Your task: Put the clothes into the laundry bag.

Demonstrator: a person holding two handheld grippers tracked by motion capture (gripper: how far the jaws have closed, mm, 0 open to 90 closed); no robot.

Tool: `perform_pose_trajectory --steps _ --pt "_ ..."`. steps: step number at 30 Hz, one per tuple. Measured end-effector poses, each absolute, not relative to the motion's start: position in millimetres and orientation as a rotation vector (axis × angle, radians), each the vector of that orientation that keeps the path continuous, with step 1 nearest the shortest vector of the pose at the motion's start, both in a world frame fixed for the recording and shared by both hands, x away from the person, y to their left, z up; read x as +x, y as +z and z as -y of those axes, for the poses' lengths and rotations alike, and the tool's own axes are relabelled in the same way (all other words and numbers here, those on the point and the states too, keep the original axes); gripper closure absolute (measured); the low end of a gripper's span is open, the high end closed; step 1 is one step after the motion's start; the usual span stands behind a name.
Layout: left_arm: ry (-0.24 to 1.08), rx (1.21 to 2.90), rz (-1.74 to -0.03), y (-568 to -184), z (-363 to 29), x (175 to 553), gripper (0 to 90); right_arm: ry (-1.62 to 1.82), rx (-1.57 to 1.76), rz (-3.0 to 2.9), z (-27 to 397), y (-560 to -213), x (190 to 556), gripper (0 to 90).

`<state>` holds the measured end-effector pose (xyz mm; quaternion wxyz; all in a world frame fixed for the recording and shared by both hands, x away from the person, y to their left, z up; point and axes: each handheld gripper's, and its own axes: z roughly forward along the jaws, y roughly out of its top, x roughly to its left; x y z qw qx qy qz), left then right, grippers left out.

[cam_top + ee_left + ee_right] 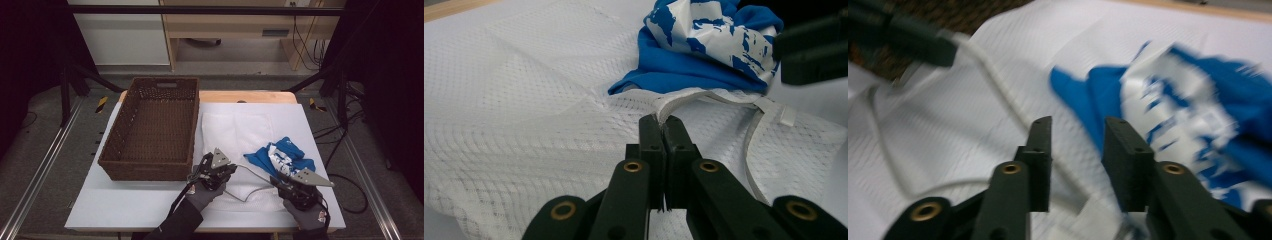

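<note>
A white mesh laundry bag (235, 132) lies flat on the table, with a crumpled blue and white garment (282, 155) on its right part. My left gripper (231, 169) is shut on the bag's hemmed edge (684, 97), pinched between the jaws of that gripper (663, 125) just in front of the garment (709, 45). My right gripper (276, 176) sits at the garment's near edge. Its jaws (1075, 135) stand open with nothing between them, over the mesh (973, 115) and the blurred blue cloth (1198, 115). A white cord (751, 145) trails from the bag's edge.
A dark brown wicker basket (107, 155), with nothing in it, stands to the left of the bag. White sheeting (125, 200) covers the table, whose wooden far edge (250, 95) shows behind. Dark frame posts flank the table.
</note>
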<state>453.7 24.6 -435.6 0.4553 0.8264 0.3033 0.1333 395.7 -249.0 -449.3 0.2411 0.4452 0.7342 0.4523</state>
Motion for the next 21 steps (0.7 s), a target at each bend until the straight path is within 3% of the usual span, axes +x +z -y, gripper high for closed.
perform_pose_trajectory --steps 2,6,13,21 --pt "0.325 2.031 -0.75 -435.6 -25.4 454.1 88.7 1.234 1.238 -1.948 256.0 -439.6 402.5 56.4" --pt "0.328 2.035 -0.749 -435.7 -25.4 454.1 88.7 1.217 1.278 -1.889 263.7 -432.5 413.9 51.5" --pt "0.325 2.037 -0.749 -436.2 -24.9 454.2 88.8 1.11 1.326 -1.827 267.4 -432.8 442.8 28.5" --pt "0.325 2.05 -0.747 -436.8 -25.0 454.4 88.8 0.979 1.367 -1.939 255.3 -461.3 466.5 26.3"
